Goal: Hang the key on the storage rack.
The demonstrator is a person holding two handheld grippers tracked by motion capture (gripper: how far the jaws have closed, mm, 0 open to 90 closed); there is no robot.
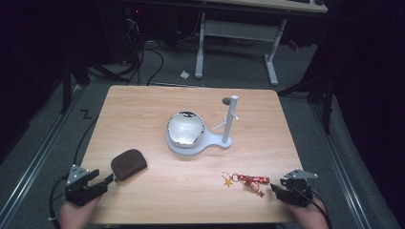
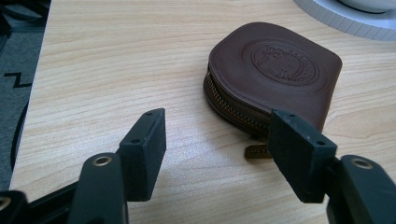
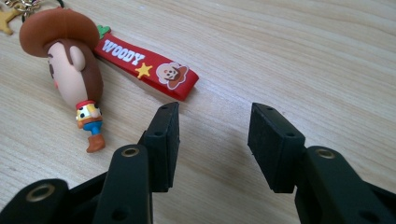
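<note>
Keychain (image 1: 246, 180) lies flat at near right of the table (image 1: 143, 109), just left of the right gripper (image 3: 212, 135), whose jaws stand spread over bare wood, nothing between. Judged light: soft rubbery strap (image 3: 147, 69), small figure (image 3: 70, 70), thin metal ring (image 1: 228, 177). The ring would likely slip, so best hold across the strap's flat middle

Left gripper (image 2: 217, 144) spread, empty, just near of the brown zip pouch (image 2: 275, 74)
</note>
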